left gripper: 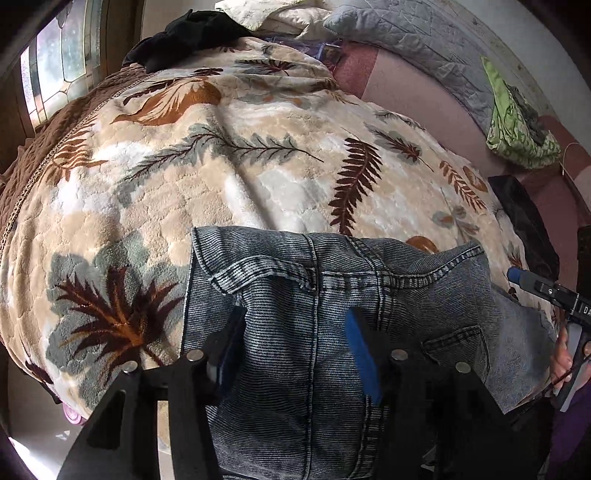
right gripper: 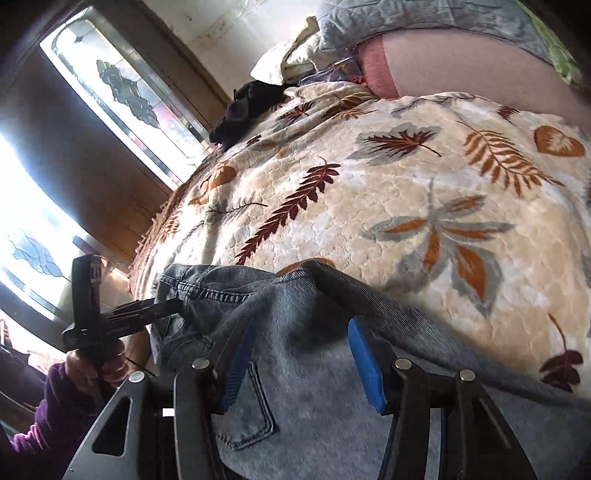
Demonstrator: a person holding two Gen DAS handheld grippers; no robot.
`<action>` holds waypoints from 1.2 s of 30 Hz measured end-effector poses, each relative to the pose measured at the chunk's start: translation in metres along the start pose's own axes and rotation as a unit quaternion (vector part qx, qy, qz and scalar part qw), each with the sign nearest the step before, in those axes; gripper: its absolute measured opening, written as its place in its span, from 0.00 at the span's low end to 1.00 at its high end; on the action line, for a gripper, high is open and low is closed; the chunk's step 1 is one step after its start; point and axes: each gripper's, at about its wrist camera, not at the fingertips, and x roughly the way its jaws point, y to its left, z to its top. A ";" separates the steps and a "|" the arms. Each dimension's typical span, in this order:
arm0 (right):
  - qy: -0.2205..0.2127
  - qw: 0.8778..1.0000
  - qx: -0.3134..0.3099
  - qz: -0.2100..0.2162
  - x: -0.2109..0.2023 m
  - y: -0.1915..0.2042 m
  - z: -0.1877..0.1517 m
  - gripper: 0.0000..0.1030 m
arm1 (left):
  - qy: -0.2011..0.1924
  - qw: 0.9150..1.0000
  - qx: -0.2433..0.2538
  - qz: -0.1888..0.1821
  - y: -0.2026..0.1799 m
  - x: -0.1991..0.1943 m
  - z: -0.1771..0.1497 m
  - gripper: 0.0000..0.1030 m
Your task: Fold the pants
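Grey-blue washed jeans [left gripper: 317,332] lie on the leaf-patterned blanket [left gripper: 221,166] at the near edge of the bed, waistband and pocket toward me. My left gripper [left gripper: 295,325] is open, its blue-padded fingers wide apart over the denim, with no cloth between them. In the right wrist view the jeans [right gripper: 295,362] fill the lower middle, back pocket showing. My right gripper [right gripper: 301,339] is open over them. The left gripper also shows in the right wrist view [right gripper: 173,306], its tips at the waistband edge. The right gripper tip shows in the left wrist view [left gripper: 515,275].
The blanket [right gripper: 406,192] covers most of the bed. A black garment [left gripper: 184,37] and pillows [left gripper: 406,33] lie at the far end. A green cloth [left gripper: 513,122] lies at the right. A dark object [left gripper: 524,218] sits near the right edge. Windows [right gripper: 122,96] are at the left.
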 end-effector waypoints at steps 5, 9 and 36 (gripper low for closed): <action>0.048 0.999 -0.015 0.007 0.050 0.004 0.010 0.53 | -0.007 1.000 0.019 -0.014 0.004 -0.003 0.003 0.25; 0.056 0.994 -0.067 -0.059 0.063 0.012 0.010 0.17 | -0.005 0.999 0.034 -0.012 0.004 -0.001 0.009 0.21; -0.145 0.961 0.190 -0.141 -0.228 -0.162 -0.083 0.47 | -0.110 0.987 0.092 0.067 -0.103 -0.066 0.008 0.45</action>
